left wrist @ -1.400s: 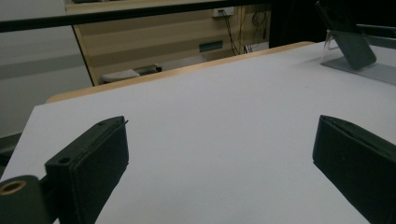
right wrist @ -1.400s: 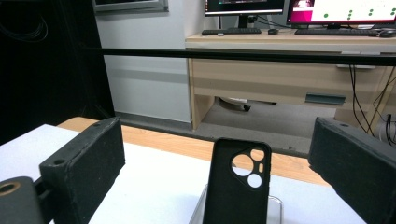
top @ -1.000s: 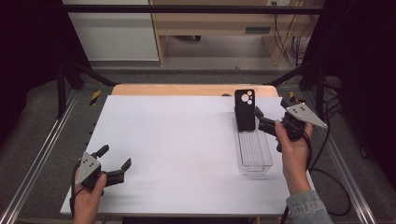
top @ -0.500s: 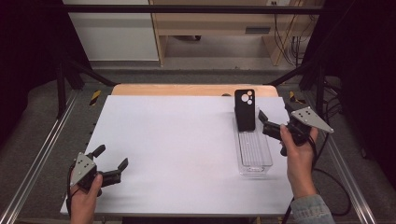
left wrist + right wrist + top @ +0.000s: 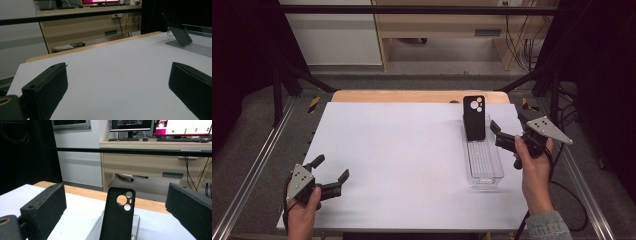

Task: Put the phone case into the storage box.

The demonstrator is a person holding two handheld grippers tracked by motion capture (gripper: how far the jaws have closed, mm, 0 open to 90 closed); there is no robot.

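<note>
White tabletop (image 5: 402,150) fills the workspace, with a wooden desk and monitors beyond its far edge. A black phone case (image 5: 474,118) stands upright, leaning at the far end of a clear plastic tray (image 5: 484,162) that runs lengthwise away from the person on the right side. The right gripper (image 5: 507,132) hovers just beside the tray's right wall, jaws spread wide and empty, aimed toward the case; in the right gripper view the case (image 5: 117,216) rises straight ahead between the jaws, its long axis vertical and its camera cutout at the top. The left gripper (image 5: 332,175), also wide open and holding nothing, sits at the near left corner, well apart from the case. The right hand is clearly the nearer one, so a short forward reach to the case's edges looks likely.
</note>
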